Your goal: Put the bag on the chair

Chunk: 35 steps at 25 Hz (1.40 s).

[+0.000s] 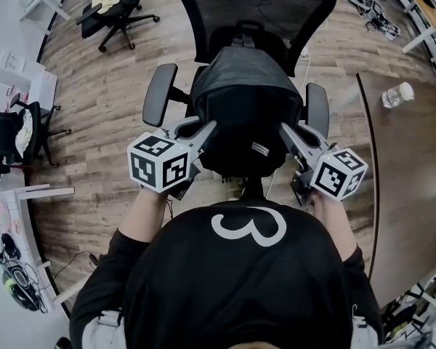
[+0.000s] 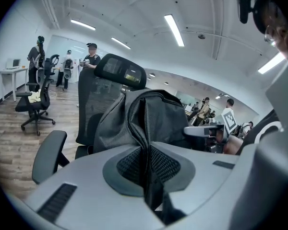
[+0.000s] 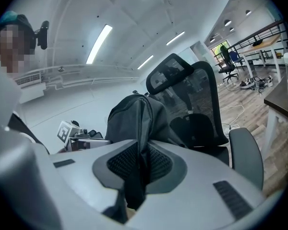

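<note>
A black backpack (image 1: 241, 107) hangs over the seat of a black mesh office chair (image 1: 254, 9), between its two armrests. My left gripper (image 1: 206, 133) is shut on the fabric of the bag's left side; in the left gripper view the dark cloth (image 2: 146, 128) is pinched between the jaws. My right gripper (image 1: 285, 133) is shut on the bag's right side, and the right gripper view shows a fold of the bag (image 3: 141, 123) clamped between its pads. The chair's backrest (image 2: 117, 75) rises behind the bag.
A dark wooden table (image 1: 410, 173) with a clear plastic bottle (image 1: 397, 94) stands to the right. Other office chairs (image 1: 116, 9) sit at the far left on the wood floor. White desks (image 1: 29, 195) line the left side. People stand far off (image 2: 89, 61).
</note>
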{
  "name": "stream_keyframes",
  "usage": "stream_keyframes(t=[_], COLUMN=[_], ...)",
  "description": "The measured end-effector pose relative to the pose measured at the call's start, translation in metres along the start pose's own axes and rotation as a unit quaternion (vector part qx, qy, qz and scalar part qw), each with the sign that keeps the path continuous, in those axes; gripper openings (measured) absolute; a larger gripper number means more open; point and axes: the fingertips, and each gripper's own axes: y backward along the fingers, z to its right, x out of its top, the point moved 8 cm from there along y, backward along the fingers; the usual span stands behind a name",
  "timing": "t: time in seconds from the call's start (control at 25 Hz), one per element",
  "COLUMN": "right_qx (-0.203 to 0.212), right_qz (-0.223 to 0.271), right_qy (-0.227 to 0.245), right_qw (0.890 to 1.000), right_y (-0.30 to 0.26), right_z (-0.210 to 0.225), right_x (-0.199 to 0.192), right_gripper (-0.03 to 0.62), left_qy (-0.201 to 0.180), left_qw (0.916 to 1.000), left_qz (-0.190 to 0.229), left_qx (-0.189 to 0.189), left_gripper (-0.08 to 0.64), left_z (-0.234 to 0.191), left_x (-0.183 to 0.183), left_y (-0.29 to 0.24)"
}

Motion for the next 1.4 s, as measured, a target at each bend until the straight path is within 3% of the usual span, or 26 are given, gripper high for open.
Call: stream_keyframes(t=[0.88, 1.4], right_qx=[0.004, -0.003], right_qz=[-0.035, -0.065], right_qy=[-0.005, -0.001], right_qw=[0.999, 0.998], right_y=[-0.076, -0.124], right_z=[0.086, 0.126], right_x=[0.043, 0.042], right_gripper=[0.066, 0.066], left_qy=[0.025, 0.035], left_qw=[0.9992, 0.9979], left_qz=[-0.016, -0.032], left_qx=[0.025, 0.044], left_gripper=[0.043, 0.043], left_z=[-0.063, -0.104], left_x=[0.043, 0.045], left_y=[-0.088, -0.129])
